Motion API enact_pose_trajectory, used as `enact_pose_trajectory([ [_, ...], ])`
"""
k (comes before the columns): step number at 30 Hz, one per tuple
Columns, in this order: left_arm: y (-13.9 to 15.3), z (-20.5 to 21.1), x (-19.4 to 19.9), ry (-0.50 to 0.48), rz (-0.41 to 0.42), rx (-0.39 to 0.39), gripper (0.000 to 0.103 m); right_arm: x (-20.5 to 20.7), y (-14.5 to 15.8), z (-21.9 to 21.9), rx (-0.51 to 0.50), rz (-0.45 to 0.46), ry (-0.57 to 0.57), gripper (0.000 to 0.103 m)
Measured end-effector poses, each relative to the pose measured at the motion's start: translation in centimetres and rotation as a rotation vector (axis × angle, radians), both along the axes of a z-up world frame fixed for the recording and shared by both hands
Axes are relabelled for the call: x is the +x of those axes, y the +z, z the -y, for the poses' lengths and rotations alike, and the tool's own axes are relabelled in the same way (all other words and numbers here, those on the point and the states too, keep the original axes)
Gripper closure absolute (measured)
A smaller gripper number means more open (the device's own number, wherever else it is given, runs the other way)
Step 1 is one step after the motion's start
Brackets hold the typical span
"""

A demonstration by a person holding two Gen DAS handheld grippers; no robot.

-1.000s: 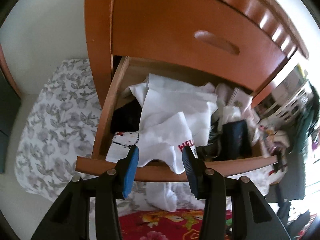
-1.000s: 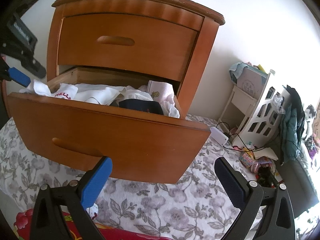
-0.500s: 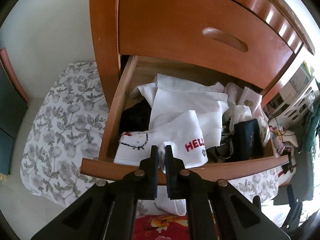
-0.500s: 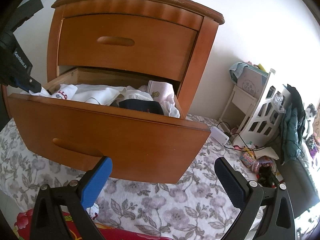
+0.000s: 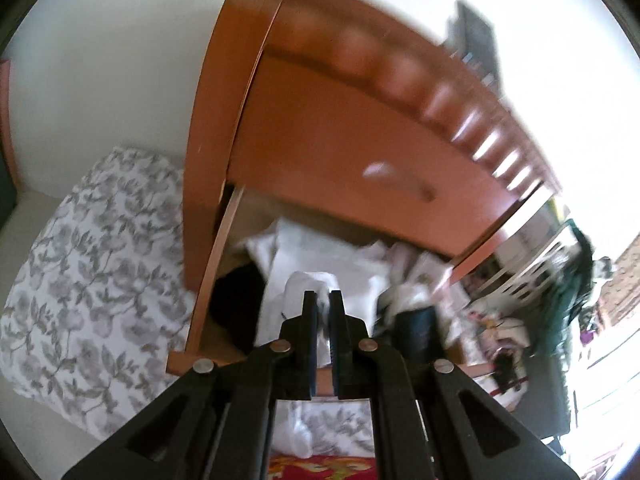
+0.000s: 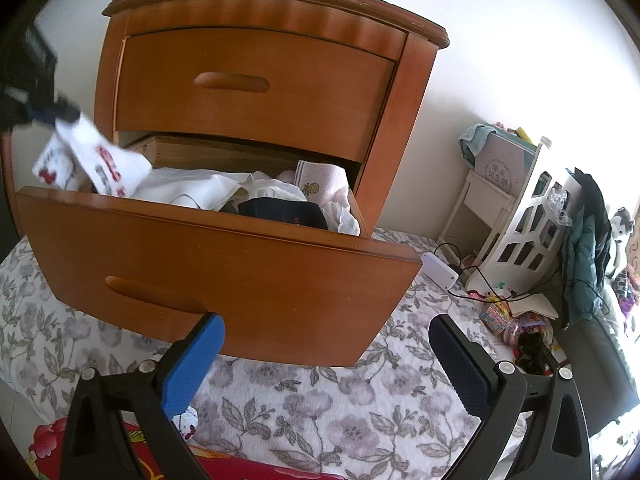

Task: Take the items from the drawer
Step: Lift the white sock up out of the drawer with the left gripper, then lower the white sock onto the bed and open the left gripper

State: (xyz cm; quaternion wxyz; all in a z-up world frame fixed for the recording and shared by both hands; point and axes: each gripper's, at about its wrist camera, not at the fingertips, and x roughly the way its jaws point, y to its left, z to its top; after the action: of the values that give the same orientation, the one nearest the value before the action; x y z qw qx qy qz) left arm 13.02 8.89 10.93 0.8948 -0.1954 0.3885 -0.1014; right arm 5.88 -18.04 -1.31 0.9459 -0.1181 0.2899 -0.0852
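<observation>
A wooden nightstand has its lower drawer [image 6: 224, 264] pulled out, stuffed with white cloths [image 6: 200, 188], a dark folded garment [image 6: 280, 210] and a pink towel [image 6: 320, 176]. My left gripper [image 5: 323, 300] is shut on a white sock with red print [image 6: 96, 164], which hangs lifted above the drawer's left corner; the left wrist view is blurred. The sock's white fabric [image 5: 308, 280] bunches at the fingertips. My right gripper [image 6: 324, 356] stands open low in front of the drawer front, with nothing between its blue pads [image 6: 192, 364].
The upper drawer [image 6: 248, 88] is closed. A floral bedspread [image 6: 320, 400] lies under the nightstand, with a red patterned cloth [image 6: 132, 452] at the near edge. A white power adapter [image 6: 440, 270], a white shelf [image 6: 524, 232] and a hanging dark jacket [image 6: 588, 248] crowd the right.
My left gripper closed on the white sock and has lifted it up and out of the drawer's left corner. The right gripper has stayed still.
</observation>
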Motion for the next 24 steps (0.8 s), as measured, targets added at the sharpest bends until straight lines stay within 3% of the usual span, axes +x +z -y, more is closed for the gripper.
enact_pose_trajectory([
  [13, 10.1, 1.3, -5.9, -0.104, 0.274, -0.087, 0.099, 0.0, 0.0, 0.0, 0.001, 0.000, 0.001, 0.000],
  [19, 12.5, 2.2, -9.3, -0.159, 0.341, -0.087, 0.099, 0.0, 0.0, 0.1, 0.006, 0.002, 0.000, 0.000],
  [24, 12.2, 2.9, -10.6, -0.187, 0.320, -0.084, 0.099, 0.0, 0.0, 0.1, 0.009, 0.003, 0.000, 0.000],
])
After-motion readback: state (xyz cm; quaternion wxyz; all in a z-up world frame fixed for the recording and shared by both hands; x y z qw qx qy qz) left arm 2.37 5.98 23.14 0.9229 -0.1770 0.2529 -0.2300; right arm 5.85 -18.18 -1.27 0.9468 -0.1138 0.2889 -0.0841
